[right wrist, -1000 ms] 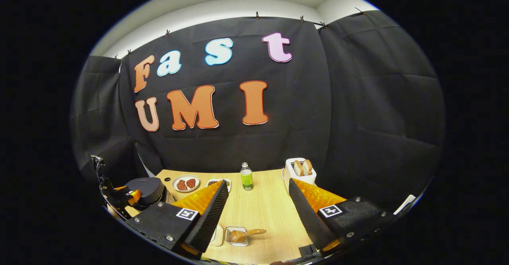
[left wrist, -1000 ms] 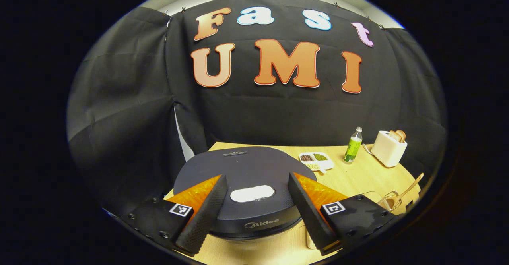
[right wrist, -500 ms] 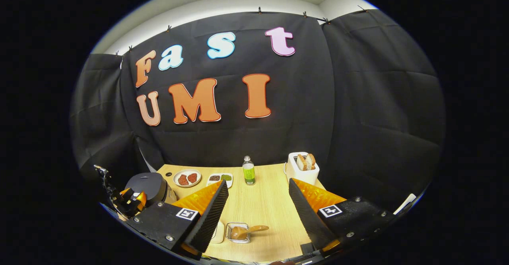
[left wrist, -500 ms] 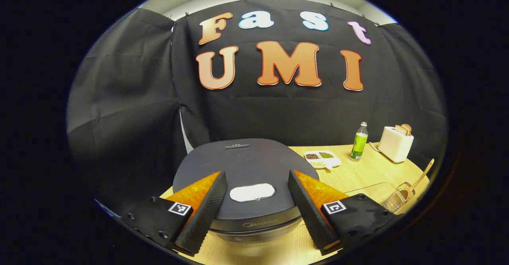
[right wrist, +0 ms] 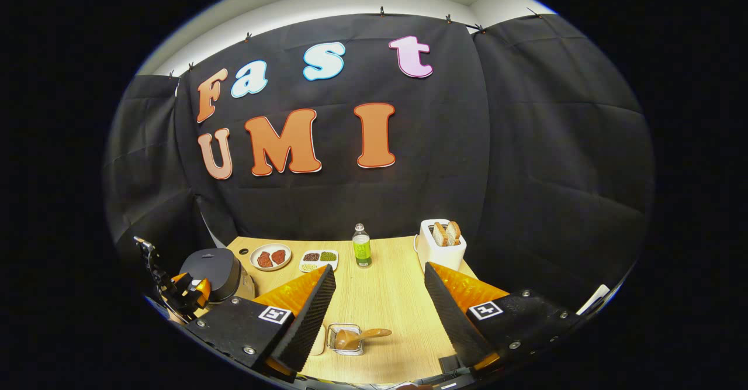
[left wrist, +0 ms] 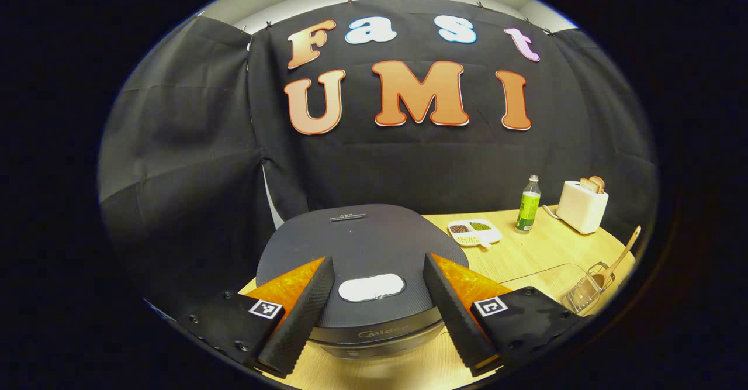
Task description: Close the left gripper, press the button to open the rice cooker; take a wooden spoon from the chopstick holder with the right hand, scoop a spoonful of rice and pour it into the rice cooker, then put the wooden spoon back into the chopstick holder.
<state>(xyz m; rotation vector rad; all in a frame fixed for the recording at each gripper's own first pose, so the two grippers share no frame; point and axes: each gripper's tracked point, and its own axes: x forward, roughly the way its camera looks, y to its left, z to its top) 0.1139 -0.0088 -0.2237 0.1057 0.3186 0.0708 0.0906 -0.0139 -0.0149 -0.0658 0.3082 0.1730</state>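
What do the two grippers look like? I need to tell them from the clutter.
The left gripper and right gripper match: two black ribbed wedge fingers backed with translucent orange, on black bolted bases, each with a small square black-and-white marker.

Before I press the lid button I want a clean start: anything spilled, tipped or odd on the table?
Nothing stands out. The rice cooker is shut, the bottle and toaster stand upright, and the wooden spoon sits in its clear holder.

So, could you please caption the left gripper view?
Open left tool poised over the closed rice cooker, straddling its white button.
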